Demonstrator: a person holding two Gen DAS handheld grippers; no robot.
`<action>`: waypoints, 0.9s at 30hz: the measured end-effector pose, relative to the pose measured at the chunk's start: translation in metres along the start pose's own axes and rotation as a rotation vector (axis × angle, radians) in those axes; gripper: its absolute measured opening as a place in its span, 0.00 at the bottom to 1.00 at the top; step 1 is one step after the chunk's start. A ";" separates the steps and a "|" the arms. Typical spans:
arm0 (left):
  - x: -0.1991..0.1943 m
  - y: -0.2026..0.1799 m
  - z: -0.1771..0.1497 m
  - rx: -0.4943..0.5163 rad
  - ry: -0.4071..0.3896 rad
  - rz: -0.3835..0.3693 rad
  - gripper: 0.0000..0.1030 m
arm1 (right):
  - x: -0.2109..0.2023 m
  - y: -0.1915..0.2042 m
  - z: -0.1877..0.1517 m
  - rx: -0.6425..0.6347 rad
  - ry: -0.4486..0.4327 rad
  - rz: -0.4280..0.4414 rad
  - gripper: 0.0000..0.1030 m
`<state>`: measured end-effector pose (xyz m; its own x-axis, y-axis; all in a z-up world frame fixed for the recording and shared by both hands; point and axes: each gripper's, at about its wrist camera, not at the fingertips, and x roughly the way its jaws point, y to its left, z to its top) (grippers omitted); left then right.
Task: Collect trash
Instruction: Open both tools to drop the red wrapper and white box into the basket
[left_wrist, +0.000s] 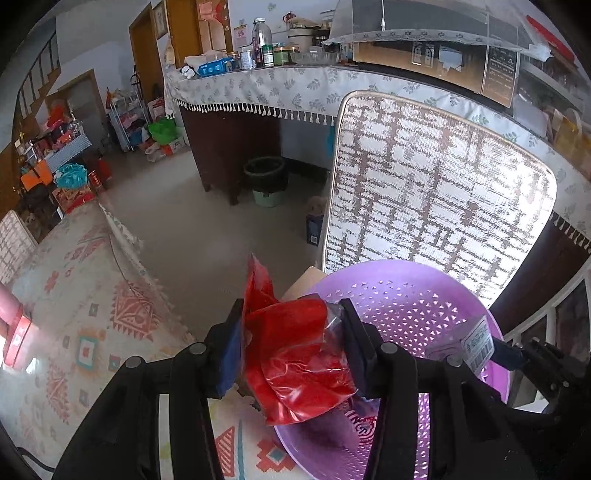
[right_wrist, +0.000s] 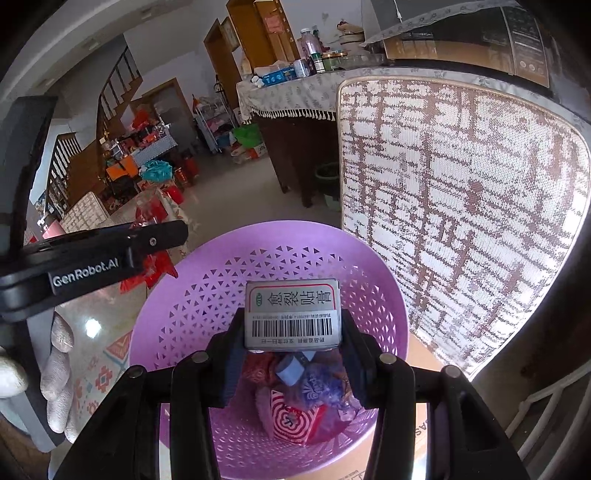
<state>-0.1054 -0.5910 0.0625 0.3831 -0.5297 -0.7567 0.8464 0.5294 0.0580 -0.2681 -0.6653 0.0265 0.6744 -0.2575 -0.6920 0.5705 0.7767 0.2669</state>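
Right wrist: box (right_wrist: 292, 314) crosswise, barcode facing camera.

Plastic, film and woven surfaces

Purple basket (right_wrist: 192, 295): smooth perforated plastic, slight sheen. Red wrapper (left_wrist: 295, 354): glossy crinkled film. Small box (right_wrist: 291, 314): printed card, satin finish. Chair-back cushion (left_wrist: 436, 192): coarse woven mat, fabric-bound edge. Table cover (left_wrist: 81, 295): glossy printed sheet. Gripper arms: matt black plastic, metal screw heads.
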 end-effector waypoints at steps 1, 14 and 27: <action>0.003 0.000 -0.001 -0.003 0.004 -0.001 0.46 | 0.002 0.000 0.000 -0.001 0.002 -0.001 0.50; 0.015 0.006 -0.012 -0.031 0.027 -0.008 0.46 | 0.016 0.000 -0.002 0.000 0.025 -0.016 0.50; 0.014 0.013 -0.014 -0.052 0.018 -0.008 0.46 | 0.015 0.006 0.002 -0.017 0.009 -0.014 0.51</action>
<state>-0.0946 -0.5822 0.0440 0.3690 -0.5223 -0.7688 0.8288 0.5592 0.0179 -0.2536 -0.6656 0.0190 0.6621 -0.2637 -0.7015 0.5721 0.7824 0.2460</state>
